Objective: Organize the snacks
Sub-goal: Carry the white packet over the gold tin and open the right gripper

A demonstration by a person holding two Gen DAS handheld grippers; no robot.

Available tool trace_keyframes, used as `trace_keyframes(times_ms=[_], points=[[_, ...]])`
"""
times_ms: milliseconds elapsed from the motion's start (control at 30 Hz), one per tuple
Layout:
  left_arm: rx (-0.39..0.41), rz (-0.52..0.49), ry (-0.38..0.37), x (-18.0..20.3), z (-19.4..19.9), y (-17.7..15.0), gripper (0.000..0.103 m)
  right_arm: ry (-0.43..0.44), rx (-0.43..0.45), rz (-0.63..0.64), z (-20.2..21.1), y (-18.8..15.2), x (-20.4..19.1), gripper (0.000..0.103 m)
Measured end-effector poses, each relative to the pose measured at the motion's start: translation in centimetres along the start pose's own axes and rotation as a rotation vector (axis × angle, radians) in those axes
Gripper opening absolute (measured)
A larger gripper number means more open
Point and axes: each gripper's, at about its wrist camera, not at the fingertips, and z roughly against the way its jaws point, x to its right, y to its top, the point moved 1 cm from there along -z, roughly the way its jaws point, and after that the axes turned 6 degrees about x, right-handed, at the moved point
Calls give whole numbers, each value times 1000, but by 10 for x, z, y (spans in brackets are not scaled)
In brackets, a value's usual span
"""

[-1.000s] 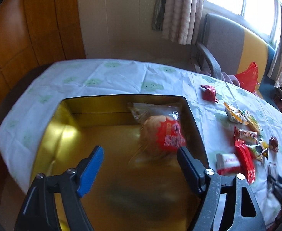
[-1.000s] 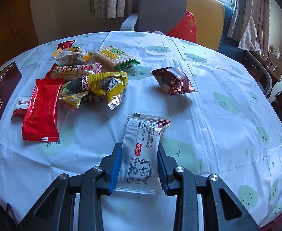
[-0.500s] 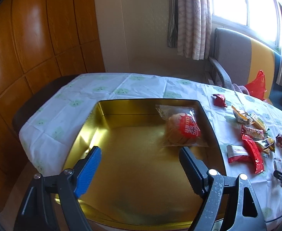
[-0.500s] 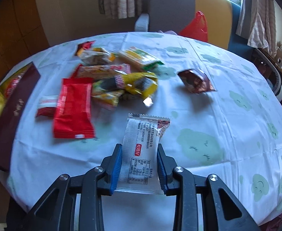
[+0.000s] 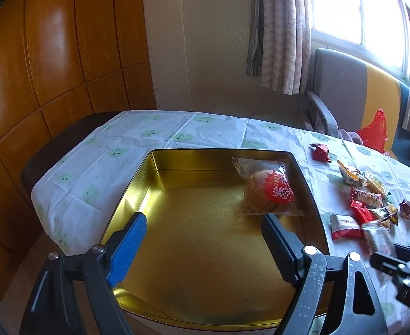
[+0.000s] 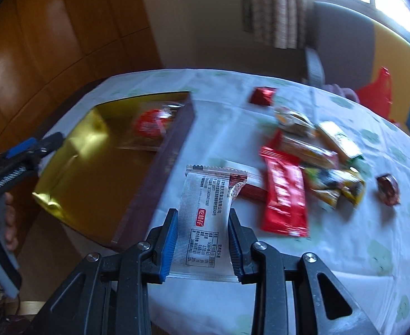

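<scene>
Pinching a white snack packet [image 6: 205, 220] between its two pads, the right gripper [image 6: 202, 240] holds it up in the air, above the worktop [image 6: 330, 251] and just beside the gold tin box [image 6: 93, 173]. The packet sticks out forward, with small black print and a red label on it. The left gripper [image 5: 202, 240] hangs over the gold tin box with its jaws wide apart and nothing in them. Inside the box, a cake in a clear bag [image 5: 269, 192] lies in the far right corner. On the worktop, to the right of the box, is a bunch of snacks: a long red packet [image 6: 284, 195], yellow packets [image 6: 336, 184] and a small dark red candy [image 6: 388, 189] off by itself. A red plastic bag [image 5: 374, 131] sits past the far edge.
</scene>
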Motion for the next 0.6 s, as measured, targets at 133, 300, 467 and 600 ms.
trace_keyframes(times_ms=[133,300,467,600], points=[[0,2,4,-1,0,0,84,58,-11,28,-9,13,-27,34],[-8,12,8,-4,-3,0,84,91,-12,51,-17,24,-41,34],[-17,25,15,-10,-8,-3,84,109,-22,60,-28,34,-53,34],[-22,45,33,-19,-12,-3,84,102,-33,62,-46,45,-63,34]])
